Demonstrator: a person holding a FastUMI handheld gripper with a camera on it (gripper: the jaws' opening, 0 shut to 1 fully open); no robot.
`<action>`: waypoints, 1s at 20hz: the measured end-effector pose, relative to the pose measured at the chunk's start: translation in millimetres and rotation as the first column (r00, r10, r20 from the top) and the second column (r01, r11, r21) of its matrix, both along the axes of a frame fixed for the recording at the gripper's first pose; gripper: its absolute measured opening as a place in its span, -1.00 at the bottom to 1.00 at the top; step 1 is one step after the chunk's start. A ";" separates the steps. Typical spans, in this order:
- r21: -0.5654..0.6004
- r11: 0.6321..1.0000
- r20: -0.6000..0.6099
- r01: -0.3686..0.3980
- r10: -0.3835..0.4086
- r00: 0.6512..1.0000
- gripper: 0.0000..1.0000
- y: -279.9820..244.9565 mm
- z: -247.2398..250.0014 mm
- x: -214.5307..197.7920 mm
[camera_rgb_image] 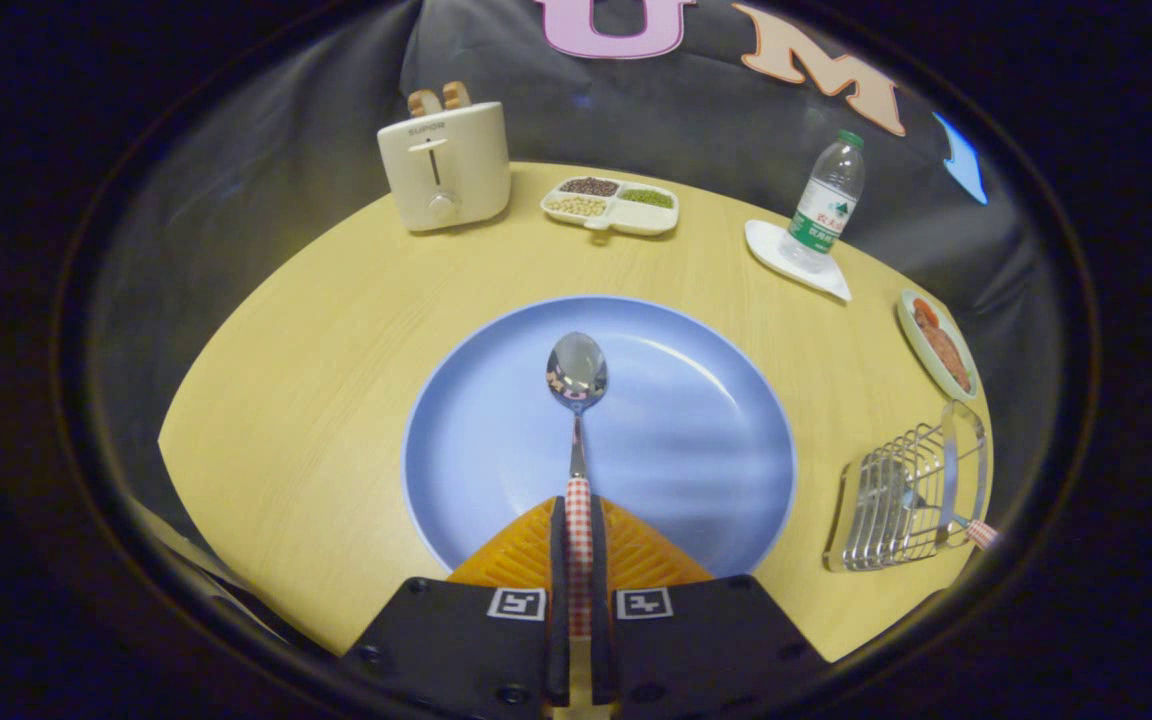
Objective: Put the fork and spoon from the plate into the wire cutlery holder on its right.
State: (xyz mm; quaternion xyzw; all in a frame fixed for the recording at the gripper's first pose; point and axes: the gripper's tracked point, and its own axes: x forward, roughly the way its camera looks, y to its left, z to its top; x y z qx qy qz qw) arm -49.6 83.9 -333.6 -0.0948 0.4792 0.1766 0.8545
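Observation:
A steel spoon (576, 375) with a red-and-white checked handle points away from me over the blue plate (696, 450). My gripper (578, 510) is shut on the spoon's handle, both fingers pressing its sides. The bowl of the spoon sits near the plate's middle, beyond the fingertips. To the right of the plate stands the wire cutlery holder (901, 500). A checked handle (981, 533), like the spoon's, sticks out of the holder's near right side; I cannot see the head of that utensil.
At the back of the round wooden table (316, 380) stand a cream toaster (446, 165), a divided dish of beans (611, 205) and a water bottle (826, 205) on a white coaster. A small plate of food (939, 345) lies beyond the holder.

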 end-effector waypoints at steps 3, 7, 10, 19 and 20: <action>0.012 1.000 -0.022 -0.020 0.020 1.000 -0.77 -3.0 10.8 0.7; 0.009 0.999 -0.029 -0.042 0.043 0.999 -0.77 -16.6 42.2 9.7; 0.014 0.998 -0.045 -0.057 0.057 0.997 -0.77 -32.6 68.9 15.4; -0.023 0.999 -0.106 -0.036 0.033 0.994 -0.77 -114.2 132.3 30.0; -0.037 0.999 -0.115 -0.037 0.033 0.993 -0.77 -126.1 137.5 31.9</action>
